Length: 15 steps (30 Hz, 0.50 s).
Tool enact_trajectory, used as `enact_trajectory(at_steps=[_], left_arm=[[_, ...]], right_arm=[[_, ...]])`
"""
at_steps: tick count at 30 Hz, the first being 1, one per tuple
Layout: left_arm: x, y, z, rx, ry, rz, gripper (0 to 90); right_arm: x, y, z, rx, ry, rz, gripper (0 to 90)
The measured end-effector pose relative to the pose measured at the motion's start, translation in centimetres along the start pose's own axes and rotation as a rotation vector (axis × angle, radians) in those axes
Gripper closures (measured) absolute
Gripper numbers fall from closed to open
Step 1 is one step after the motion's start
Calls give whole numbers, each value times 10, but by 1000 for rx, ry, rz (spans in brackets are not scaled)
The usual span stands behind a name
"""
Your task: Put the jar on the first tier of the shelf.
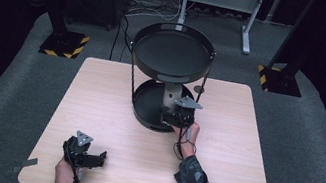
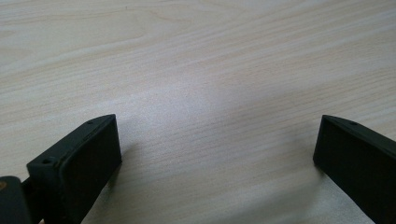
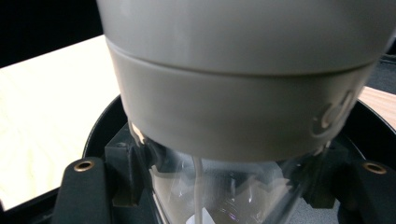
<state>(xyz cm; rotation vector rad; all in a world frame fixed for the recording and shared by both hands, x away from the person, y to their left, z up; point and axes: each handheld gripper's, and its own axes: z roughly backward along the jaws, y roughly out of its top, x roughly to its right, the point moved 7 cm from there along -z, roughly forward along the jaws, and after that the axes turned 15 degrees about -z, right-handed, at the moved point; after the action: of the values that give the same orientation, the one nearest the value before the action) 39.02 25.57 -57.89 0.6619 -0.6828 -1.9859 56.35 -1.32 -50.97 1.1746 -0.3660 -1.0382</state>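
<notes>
A clear bottle with a wide grey cap (image 3: 243, 88) is standing in the lower tray (image 1: 144, 103) of a black two-tier stand, just below the centre of the high view. In the right gripper view its clear body is sitting between the two black jaws, which are closing on it from both sides, so the right gripper (image 1: 174, 119) is clamping the bottle. The hand (image 1: 188, 135) holding that gripper is reaching in from the lower middle of the high view, with a patterned sleeve behind it. The upper tray (image 1: 174, 53) is sitting empty above, in the upper centre of that view. The left gripper (image 1: 97, 157) is resting at the lower left on the light wooden table (image 1: 225, 158), well apart from the stand. In the left gripper view its jaws are standing wide apart over bare wood.
</notes>
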Motion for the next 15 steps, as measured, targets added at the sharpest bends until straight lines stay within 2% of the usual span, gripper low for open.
enact_trajectory(at_steps=[15], left_arm=[[0,0,0,-1,0,-1,2]], right_arm=[[4,-6,-5,-10,2,5,302]])
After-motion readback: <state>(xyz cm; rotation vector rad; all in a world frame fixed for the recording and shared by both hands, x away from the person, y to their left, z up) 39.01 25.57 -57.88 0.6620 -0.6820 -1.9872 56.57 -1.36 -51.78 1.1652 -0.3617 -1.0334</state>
